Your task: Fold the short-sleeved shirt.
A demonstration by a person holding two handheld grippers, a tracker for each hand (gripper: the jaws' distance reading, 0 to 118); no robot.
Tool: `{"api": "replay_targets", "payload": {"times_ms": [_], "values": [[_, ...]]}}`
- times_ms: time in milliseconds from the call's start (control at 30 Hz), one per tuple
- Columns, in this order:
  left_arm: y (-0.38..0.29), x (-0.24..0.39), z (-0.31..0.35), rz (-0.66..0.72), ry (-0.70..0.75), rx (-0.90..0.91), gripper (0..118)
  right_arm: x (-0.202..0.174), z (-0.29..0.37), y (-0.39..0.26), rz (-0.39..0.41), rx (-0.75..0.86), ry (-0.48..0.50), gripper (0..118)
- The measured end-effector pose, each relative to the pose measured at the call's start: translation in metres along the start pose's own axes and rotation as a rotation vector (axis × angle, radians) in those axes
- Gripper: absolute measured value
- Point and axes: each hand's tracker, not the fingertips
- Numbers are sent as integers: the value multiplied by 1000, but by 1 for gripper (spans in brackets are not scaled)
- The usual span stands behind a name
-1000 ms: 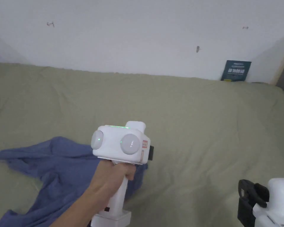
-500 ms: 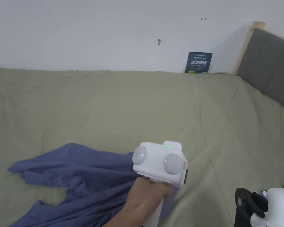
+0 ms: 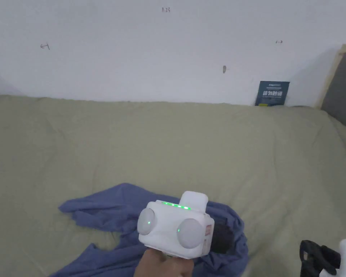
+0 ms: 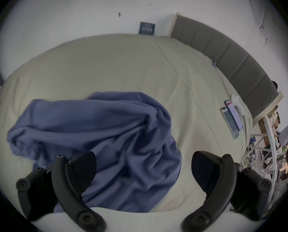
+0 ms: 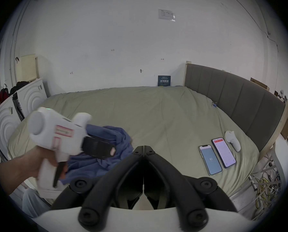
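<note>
A blue short-sleeved shirt (image 3: 107, 212) lies crumpled on the olive bed sheet (image 3: 204, 144), heaped at its right end (image 4: 106, 126). My left gripper (image 4: 143, 168) hovers just above that heap with its jaws wide open and nothing between them; its white body and black jaws (image 3: 222, 238) sit at the lower middle of the head view. From the right gripper view, the left gripper (image 5: 98, 147) hangs over the shirt (image 5: 116, 135). My right gripper (image 5: 144, 147) is shut on nothing, off to the shirt's right, at the bottom right corner (image 3: 314, 256).
Two phones (image 5: 210, 160) (image 5: 223, 152) and a white controller (image 5: 233, 140) lie on the bed's right side by the grey headboard (image 5: 232, 93). A dark card (image 3: 274, 93) leans on the far wall. White cabinets (image 5: 31, 95) stand left of the bed.
The head camera has swung about. The shirt now lies more bunched, its right end heaped up by the left gripper. The right gripper stays low at the right.
</note>
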Motion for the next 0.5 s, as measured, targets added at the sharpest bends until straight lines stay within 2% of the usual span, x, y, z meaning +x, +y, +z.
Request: {"api": "replay_targets", "payload": {"times_ms": [67, 133, 167, 200, 233, 267, 333, 500], "values": [[-15, -23, 41, 18, 27, 78, 113, -12, 7, 2, 9, 17, 30, 0], [-32, -46, 90, 40, 79, 153, 105, -22, 11, 4, 21, 25, 43, 0], [-43, -61, 113, 41, 67, 182, 83, -27, 14, 4, 26, 34, 54, 0], [-52, -69, 128, 46, 65, 197, 47, -31, 16, 4, 29, 36, 62, 0], [-64, -82, 147, 62, 53, 181, 1, -37, 19, 4, 34, 39, 75, 0], [-79, -92, 162, 116, 61, 194, 0, -43, 20, 3, 36, 42, 83, 0], [-104, -109, 188, 78, 188, 242, 0, -51, 22, 1, 42, 44, 96, 0], [-153, -152, 228, 155, 343, 281, 0, -72, 24, -9, 45, 27, 132, 0]]}}
